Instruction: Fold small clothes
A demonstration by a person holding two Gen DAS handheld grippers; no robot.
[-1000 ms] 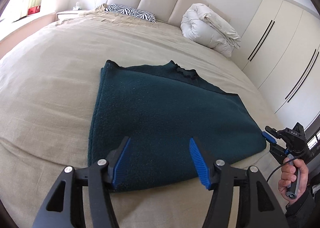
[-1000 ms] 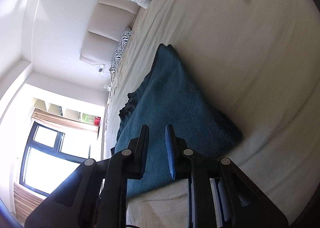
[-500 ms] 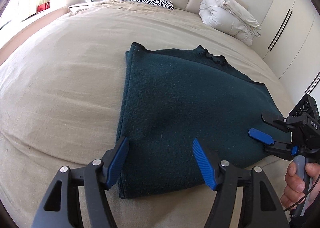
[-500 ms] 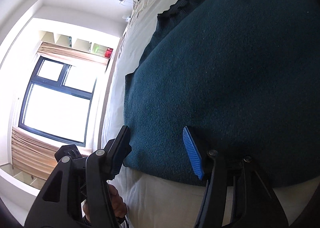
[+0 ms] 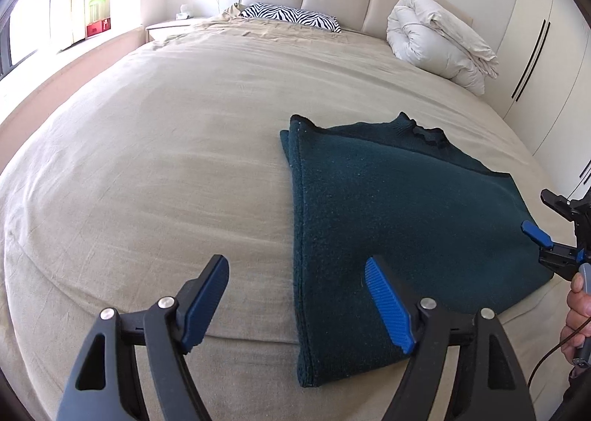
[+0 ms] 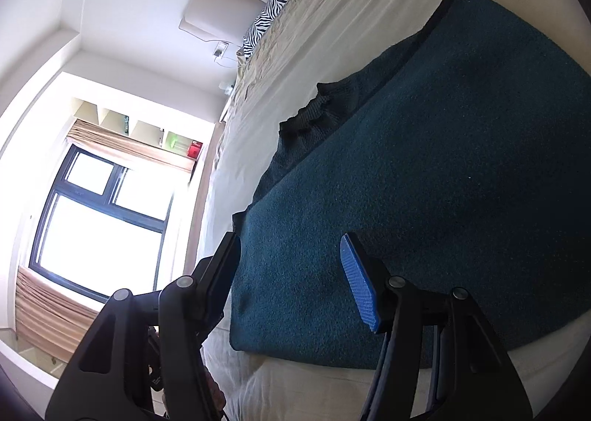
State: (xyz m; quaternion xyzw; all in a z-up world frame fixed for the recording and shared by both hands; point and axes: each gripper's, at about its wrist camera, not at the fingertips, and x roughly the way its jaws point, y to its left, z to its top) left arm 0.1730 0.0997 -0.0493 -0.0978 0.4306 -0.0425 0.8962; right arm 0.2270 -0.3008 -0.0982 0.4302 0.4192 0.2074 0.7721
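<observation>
A: Teal knit, a sweater (image 5: 399,221), lies folded flat on the beige bed sheet (image 5: 166,170), right of centre in the left wrist view. Ribbed collar at the far edge. The left gripper (image 5: 297,301) hangs wide open over the near left corner, one pad over sheet, one over fabric, holding nothing.

B: Change since a second ago?

A: The left view has swung leftward; the sweater sat centred between the fingers then, and now its left fold edge runs between them. The right gripper (image 5: 545,232) shows at the frame's right edge, jaws apart at the sweater's right corner. I judge both tools are lining up on the near corners for the next fold.

B: Right wrist view?

A: Rolled sideways. A second ago its jaws were nearly together; now the right gripper (image 6: 291,275) is spread wide, empty, over the sweater's (image 6: 424,181) near edge. Zebra-print pillow (image 6: 271,11) far off by the headboard.

B: Hidden?

A: Sleeves, presumably tucked under. Whether either lower finger touches the fabric is not clear. Rolled duvet (image 5: 439,40) sits well apart from the work.
</observation>
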